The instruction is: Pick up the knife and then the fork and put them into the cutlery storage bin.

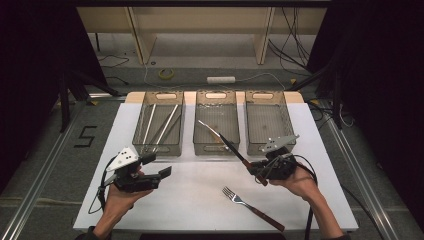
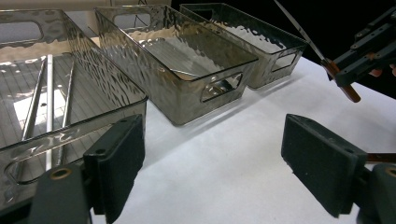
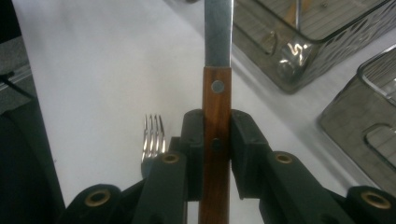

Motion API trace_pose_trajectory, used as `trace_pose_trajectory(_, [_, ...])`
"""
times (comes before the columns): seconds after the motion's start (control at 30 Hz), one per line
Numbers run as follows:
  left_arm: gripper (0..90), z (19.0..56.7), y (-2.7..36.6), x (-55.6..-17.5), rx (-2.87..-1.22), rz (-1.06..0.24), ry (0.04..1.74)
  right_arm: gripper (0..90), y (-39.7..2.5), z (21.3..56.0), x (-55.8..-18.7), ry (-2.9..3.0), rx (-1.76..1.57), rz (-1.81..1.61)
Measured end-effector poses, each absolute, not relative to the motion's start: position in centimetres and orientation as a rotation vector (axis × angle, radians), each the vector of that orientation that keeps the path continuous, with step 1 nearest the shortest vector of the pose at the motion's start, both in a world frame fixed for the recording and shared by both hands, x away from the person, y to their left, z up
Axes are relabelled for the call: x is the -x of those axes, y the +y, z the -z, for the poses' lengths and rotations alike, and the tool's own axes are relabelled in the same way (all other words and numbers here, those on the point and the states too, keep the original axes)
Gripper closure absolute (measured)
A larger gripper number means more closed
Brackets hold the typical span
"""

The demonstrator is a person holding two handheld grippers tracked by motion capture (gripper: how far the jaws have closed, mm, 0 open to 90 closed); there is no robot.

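Note:
A knife (image 1: 229, 146) with a brown wooden handle is clamped in my right gripper (image 1: 255, 170), which is shut on the handle; its blade slants up and left over the front of the middle bin (image 1: 216, 145). In the right gripper view the jaws of that gripper (image 3: 217, 140) squeeze the knife's handle (image 3: 217, 93), and the blade runs out of the top. A fork (image 1: 252, 207) with a brown handle lies on the white table near the front right, its tines (image 3: 153, 133) just beside my right gripper. My left gripper (image 1: 157, 166) is open and holds nothing, low over the table before the left bin (image 1: 157, 146).
Three clear bins stand in a row at the back of the white table (image 1: 200, 200). The left bin holds several long metal rods (image 1: 167, 122); the right bin (image 1: 265, 95) looks bare. Dark floor, cables and shelving lie beyond the table.

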State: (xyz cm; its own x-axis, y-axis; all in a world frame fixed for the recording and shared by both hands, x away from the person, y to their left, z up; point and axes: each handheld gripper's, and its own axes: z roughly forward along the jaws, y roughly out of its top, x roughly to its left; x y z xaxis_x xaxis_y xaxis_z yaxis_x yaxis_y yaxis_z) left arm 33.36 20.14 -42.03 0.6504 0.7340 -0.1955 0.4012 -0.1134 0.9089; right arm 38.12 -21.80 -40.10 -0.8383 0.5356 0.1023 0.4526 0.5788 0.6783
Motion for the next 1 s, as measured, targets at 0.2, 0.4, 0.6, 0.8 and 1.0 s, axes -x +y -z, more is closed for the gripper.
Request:
trace_pose_trajectory(0.2, [20.9, 42.0, 20.2, -33.3, -1.733, -0.367, 0.927, 77.0, -21.8, 39.5, -38.8, 2.632, -0.892, -1.146])
trace_pose_trajectory(0.4, [20.9, 42.0, 20.2, -33.3, -1.735, -0.370, 0.925, 77.0, -21.7, 38.9, -39.6, 2.582, -0.931, -1.183])
trace_pose_trajectory(0.6, [20.9, 42.1, 20.3, -33.4, -1.727, -0.371, 0.932, 77.0, -21.7, 38.4, -40.2, 2.540, -0.977, -1.202])
trace_pose_trajectory(0.8, [20.9, 42.1, 20.2, -33.4, -1.730, -0.373, 0.930, 77.0, -21.9, 38.2, -40.9, 2.509, -1.009, -1.197])
trace_pose_trajectory(1.0, [20.9, 42.1, 20.3, -33.4, -1.724, -0.374, 0.934, 77.0, -21.8, 38.0, -41.7, 2.486, -1.039, -1.198])
